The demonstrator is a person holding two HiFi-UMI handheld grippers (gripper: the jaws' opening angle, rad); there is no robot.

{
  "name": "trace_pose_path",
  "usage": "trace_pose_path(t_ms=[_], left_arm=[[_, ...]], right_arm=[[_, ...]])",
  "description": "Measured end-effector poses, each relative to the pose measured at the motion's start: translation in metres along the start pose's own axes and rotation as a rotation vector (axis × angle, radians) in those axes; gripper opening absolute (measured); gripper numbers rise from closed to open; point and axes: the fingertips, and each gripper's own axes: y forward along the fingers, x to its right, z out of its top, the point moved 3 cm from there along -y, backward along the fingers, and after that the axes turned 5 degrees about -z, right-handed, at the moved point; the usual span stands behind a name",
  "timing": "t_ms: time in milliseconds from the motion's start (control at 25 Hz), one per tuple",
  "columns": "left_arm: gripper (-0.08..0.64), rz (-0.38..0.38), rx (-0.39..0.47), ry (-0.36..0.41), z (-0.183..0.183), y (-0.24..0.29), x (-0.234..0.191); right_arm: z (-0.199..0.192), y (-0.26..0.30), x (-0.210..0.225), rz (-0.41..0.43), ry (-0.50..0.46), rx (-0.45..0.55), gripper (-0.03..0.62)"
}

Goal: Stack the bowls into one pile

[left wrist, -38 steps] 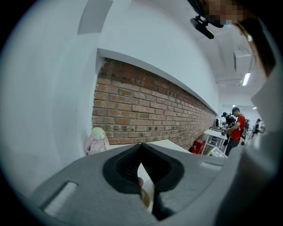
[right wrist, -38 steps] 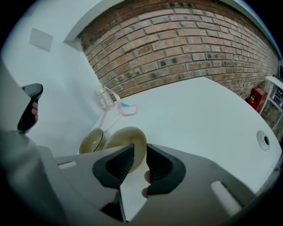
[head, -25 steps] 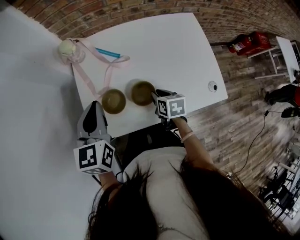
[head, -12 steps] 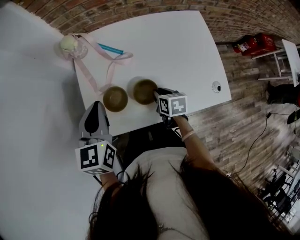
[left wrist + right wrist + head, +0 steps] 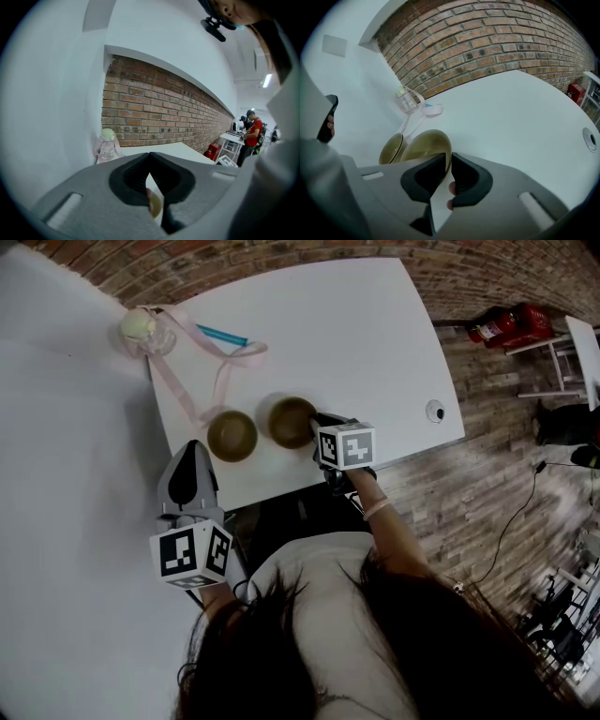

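**Status: right tongs clamped on one bowl, bowls not yet stacked**

Two olive-brown bowls stand side by side near the front edge of the white worktop (image 5: 375, 343). They are close together but apart.

The right tongs (image 5: 315, 421) are clenched on the near rim of the right bowl (image 5: 290, 420). In the right gripper view the rim passes between the two jaw tips. Whether the base of this bowl rests on the worktop cannot be determined.

The left bowl (image 5: 232, 435) sits upright on the worktop, with nothing touching it.

The left tongs (image 5: 192, 450) are clenched with nothing between them. The left gripper view shows their tips meeting. They hang just off the front left corner of the worktop, near the left bowl but clear of it.

At the far left corner of the worktop stands a clear bottle (image 5: 141, 329) with a pale cap. A pink ribbon (image 5: 220, 371) trails from it towards the bowls. A blue pen (image 5: 222, 336) lies beside the ribbon.
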Motion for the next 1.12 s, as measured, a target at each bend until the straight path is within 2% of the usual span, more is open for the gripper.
trace_pose_path(t_ms=[160,1120], left_arm=[[0.002,-0.007,0.008,0.003,0.002,-0.001,0.000],[0.001,-0.041,0.088,0.020,0.022,-0.014,0.006]], right_arm=[[0.001,-0.003,0.002,-0.011,0.013,0.012,0.023],[0.011,-0.036,0.002,-0.015,0.051,0.082,0.024]])
